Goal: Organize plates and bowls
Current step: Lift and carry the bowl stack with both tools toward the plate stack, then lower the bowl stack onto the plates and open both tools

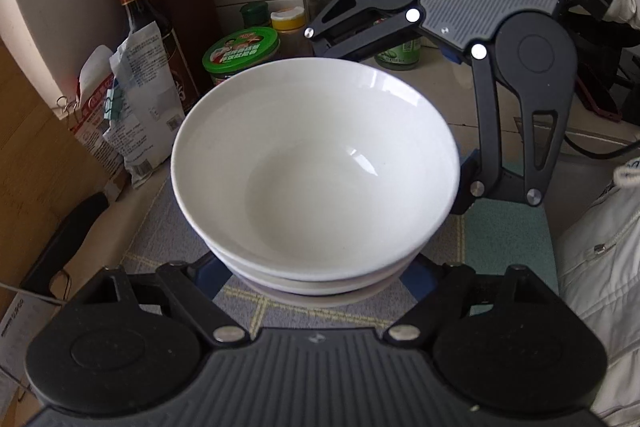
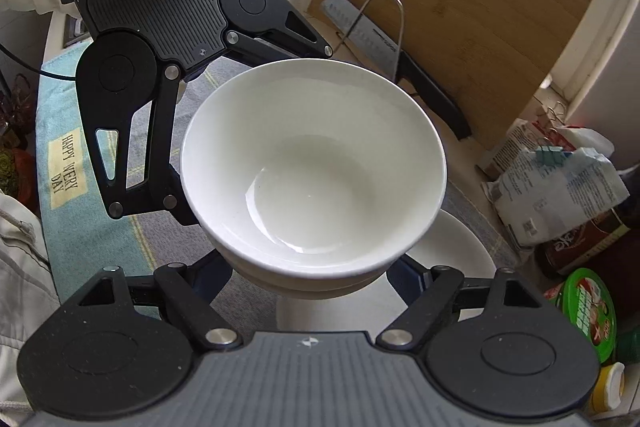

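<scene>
The stack of bowls (image 2: 312, 167) hangs between both tools above a plate (image 2: 452, 251) on the mat (image 2: 80, 227).

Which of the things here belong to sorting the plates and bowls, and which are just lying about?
Job:
- stacked bowls, held up between both grippers
- plate underneath
- left gripper
- right gripper

Lying about:
- green-lidded tub
- sauce bottle
- clipped bags
- cutting board
- knife
- mat
</scene>
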Motion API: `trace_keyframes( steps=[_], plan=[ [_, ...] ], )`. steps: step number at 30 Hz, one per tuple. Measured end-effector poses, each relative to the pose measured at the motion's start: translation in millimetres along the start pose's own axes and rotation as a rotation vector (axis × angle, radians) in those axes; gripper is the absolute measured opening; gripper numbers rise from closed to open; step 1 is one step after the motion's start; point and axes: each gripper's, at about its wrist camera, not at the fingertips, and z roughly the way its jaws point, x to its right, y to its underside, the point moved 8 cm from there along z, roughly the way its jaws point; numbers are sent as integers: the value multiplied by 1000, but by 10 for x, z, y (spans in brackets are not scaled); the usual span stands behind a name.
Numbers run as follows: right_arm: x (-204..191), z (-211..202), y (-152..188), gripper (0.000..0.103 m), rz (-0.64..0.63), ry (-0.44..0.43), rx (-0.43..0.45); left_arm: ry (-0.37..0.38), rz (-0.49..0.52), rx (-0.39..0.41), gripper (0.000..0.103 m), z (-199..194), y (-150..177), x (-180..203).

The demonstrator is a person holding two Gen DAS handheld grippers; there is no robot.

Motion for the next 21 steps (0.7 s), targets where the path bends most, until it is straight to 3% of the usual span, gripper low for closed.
trace_keyframes(
  steps=[7,21],
  plan=[
    [340,-14,271,87,42,33,-32,28,30,-3,87,353,-246,-48],
    [609,118,528,87,99,32,-82,66,5,-26,87,735,-338,-146]
  ],
)
